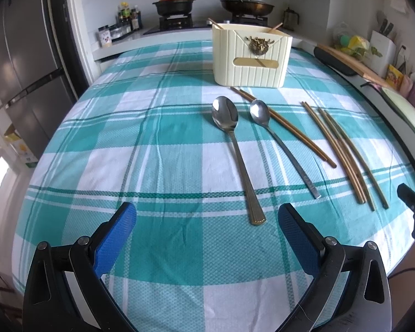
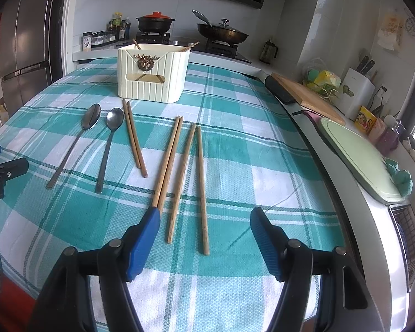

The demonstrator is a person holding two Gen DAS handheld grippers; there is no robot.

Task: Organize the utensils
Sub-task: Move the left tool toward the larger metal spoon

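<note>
A cream utensil box (image 1: 251, 55) stands at the far side of the checked tablecloth (image 1: 152, 152), with two chopsticks sticking out of it; it also shows in the right wrist view (image 2: 152, 74). Two metal spoons lie in front of it: a large spoon (image 1: 235, 149) and a smaller spoon (image 1: 279, 141). Several wooden chopsticks (image 2: 177, 171) lie to their right. My left gripper (image 1: 207, 221) is open and empty, just short of the large spoon's handle end. My right gripper (image 2: 204, 224) is open and empty, astride the near ends of two chopsticks.
A stove with a red-lidded pot (image 1: 174, 4) and a pan (image 1: 246, 4) stands behind the table. A counter on the right holds cutting boards (image 2: 359, 157), a knife block (image 2: 357, 94) and jars. A fridge (image 1: 19, 63) stands at the left.
</note>
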